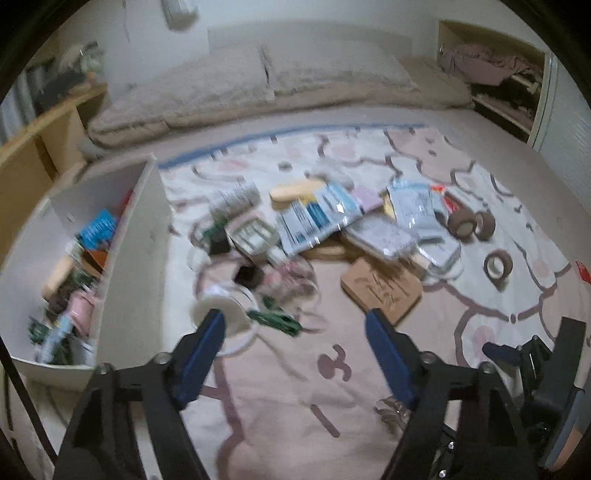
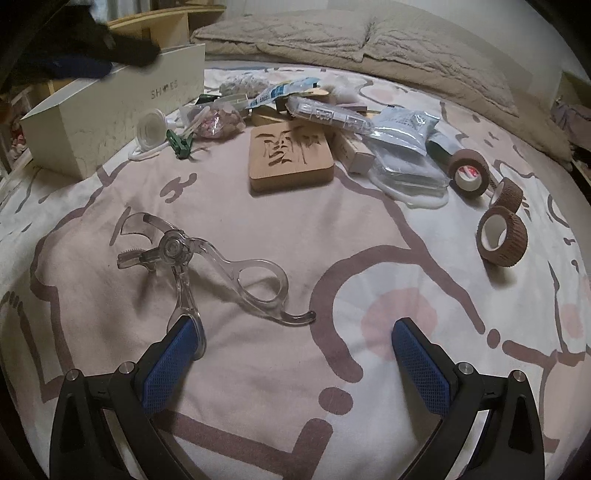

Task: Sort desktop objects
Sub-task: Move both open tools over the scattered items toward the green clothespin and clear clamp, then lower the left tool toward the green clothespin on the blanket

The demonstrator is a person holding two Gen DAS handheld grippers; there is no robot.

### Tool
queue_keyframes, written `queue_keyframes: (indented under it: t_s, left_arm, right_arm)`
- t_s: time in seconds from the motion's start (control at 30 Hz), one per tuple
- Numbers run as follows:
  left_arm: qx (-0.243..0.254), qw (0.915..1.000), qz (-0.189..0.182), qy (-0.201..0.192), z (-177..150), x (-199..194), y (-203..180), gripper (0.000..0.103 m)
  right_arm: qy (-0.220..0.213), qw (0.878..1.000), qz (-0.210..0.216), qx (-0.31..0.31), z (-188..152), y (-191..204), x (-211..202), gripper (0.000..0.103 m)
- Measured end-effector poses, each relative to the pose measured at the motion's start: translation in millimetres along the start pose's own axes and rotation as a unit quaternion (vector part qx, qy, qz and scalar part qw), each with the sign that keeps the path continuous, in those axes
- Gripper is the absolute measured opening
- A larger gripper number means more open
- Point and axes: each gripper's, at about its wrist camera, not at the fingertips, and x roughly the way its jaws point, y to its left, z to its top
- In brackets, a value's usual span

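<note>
A white shoe box [image 1: 125, 258] on the left holds several sorted items; the right wrist view shows its side [image 2: 110, 110]. My left gripper [image 1: 293, 321] hovers open beside it, above a white round lid [image 1: 221, 306] and a green clip [image 1: 277, 319], with nothing between its fingers. My right gripper [image 2: 295, 325] is open low over the blanket. A clear plastic tool [image 2: 207, 258] lies ahead of it, one loop at its left fingertip. Further off sit a carved wooden block [image 2: 290, 158], a pile of packets [image 2: 399, 125] and three brown tape rolls [image 2: 502, 236].
Everything lies on a pink-and-white patterned blanket [image 2: 280, 384] on a bed, with a beige quilt [image 2: 332, 33] at the far edge. Wooden shelves [image 1: 44, 147] stand left of the box. The other gripper [image 1: 517, 354] shows at the right of the left wrist view.
</note>
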Motion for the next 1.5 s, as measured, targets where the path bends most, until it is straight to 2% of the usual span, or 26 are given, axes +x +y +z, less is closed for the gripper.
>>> queue_keyframes:
  t_s: [0.17,0.33,0.4,0.8,1.0,1.23,1.3,1.37,1.43,1.47,1.5]
  left_arm:
    - [-0.038,0.9977,-0.025,0.05,-6,34,3,0.062]
    - [-0.079,0.9936,-0.043,0.068,-6,50,11,0.057]
    - [-0.087,0.9927,-0.047,0.069,-5,54,11,0.051]
    - [-0.089,0.9931,-0.05,0.059,2,68,0,0.036]
    - [-0.078,0.9956,-0.03,0.04,6,70,-1,0.033]
    - [-0.068,0.9965,-0.037,0.033,9,71,-5,0.033]
    - [-0.065,0.9967,-0.036,0.034,10,73,-6,0.027]
    - [-0.067,0.9963,-0.035,0.039,11,76,-6,0.027]
    - [-0.069,0.9962,-0.032,0.042,12,79,-6,0.019]
    - [-0.069,0.9962,-0.031,0.044,13,80,-7,0.011]
    - [-0.07,0.9959,-0.032,0.047,13,82,-7,0.01]
  right_arm:
    - [-0.018,1.0,-0.006,-0.001,1,3,2,0.103]
    - [-0.027,1.0,-0.007,-0.001,-3,1,-2,0.103]
    - [-0.032,0.999,-0.007,0.0,-6,0,-4,0.103]
    - [-0.034,0.999,0.004,0.008,-9,-4,-6,0.103]
    - [-0.036,0.999,0.005,0.009,-9,-4,-5,0.103]
    - [-0.036,0.999,0.01,0.011,-9,-4,-5,0.103]
    - [-0.037,0.999,0.01,0.011,-9,-4,-5,0.103]
    - [-0.037,0.999,0.01,0.011,-9,-4,-5,0.103]
    - [-0.038,0.999,0.01,0.011,-9,-4,-5,0.103]
    - [-0.038,0.999,0.009,0.01,-10,-4,-5,0.103]
    - [-0.039,0.999,0.009,0.01,-9,-4,-5,0.103]
